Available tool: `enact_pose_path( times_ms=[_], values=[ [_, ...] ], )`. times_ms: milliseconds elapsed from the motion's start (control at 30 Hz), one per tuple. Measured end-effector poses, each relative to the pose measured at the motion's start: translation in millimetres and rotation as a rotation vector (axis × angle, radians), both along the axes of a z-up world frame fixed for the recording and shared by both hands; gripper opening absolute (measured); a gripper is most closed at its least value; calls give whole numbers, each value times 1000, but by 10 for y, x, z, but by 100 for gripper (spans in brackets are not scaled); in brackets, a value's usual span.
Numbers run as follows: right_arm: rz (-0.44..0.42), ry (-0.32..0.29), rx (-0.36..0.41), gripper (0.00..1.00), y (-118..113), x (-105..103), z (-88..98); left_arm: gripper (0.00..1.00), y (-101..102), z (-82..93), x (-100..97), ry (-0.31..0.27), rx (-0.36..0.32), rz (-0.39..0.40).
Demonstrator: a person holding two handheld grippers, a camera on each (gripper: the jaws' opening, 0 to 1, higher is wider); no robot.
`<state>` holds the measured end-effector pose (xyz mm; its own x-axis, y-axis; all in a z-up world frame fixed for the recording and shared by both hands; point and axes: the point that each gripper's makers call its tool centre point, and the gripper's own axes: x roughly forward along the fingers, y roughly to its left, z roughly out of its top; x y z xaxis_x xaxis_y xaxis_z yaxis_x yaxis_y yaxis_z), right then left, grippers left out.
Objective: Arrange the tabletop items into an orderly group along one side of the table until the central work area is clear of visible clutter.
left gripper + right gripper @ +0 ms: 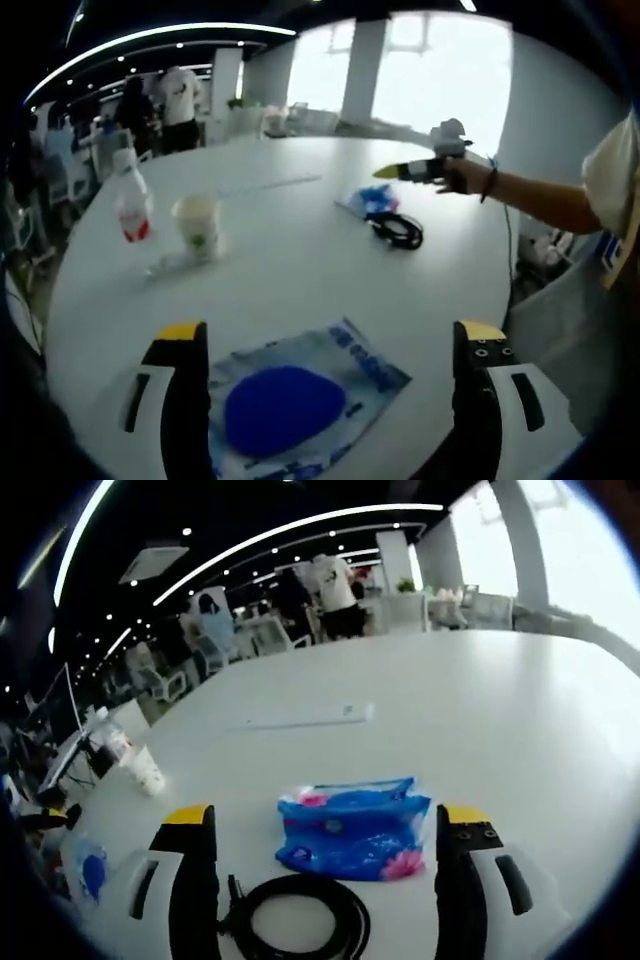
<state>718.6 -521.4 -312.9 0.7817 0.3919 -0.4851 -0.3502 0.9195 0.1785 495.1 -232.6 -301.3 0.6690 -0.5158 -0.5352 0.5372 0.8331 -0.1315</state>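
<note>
Round white worktop (300,260). Clutter spread out: water bottle (131,197) with red label and paper cup (199,226) side by side on the far left in the left gripper view, cup upright, contents not visible. A long white strip (305,718) lies flat mid-table, apart from the rest. People and chairs in the background, off the worktop.

Left gripper (330,345) – fingers spread wide, holding nothing. Clear plastic pouch (300,400) with a round blue item inside lies flat between them, touching neither finger as far as I can tell.

Right gripper (325,825) – fingers also wide apart, empty. Blue tissue pack (350,830) with pink print sits between the fingertips; coiled black cable (300,915) just beside it, nearer the camera. Contact with the fingers can't be confirmed.

From the left gripper view, the right gripper is held out by a person's hand (462,176) above the tissue pack and cable – nothing blocking either approach.
</note>
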Motion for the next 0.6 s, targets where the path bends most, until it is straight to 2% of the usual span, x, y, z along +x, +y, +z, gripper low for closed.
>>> enact_pose_path(
  times_ms=[367,600],
  values=[
    [74,3,20,96,302,-377,84,99,63,76,13,-16,-10,18],
    [154,8,21,99,566,-640,122,99,97,110,19,-26,-3,23]
  ],
)
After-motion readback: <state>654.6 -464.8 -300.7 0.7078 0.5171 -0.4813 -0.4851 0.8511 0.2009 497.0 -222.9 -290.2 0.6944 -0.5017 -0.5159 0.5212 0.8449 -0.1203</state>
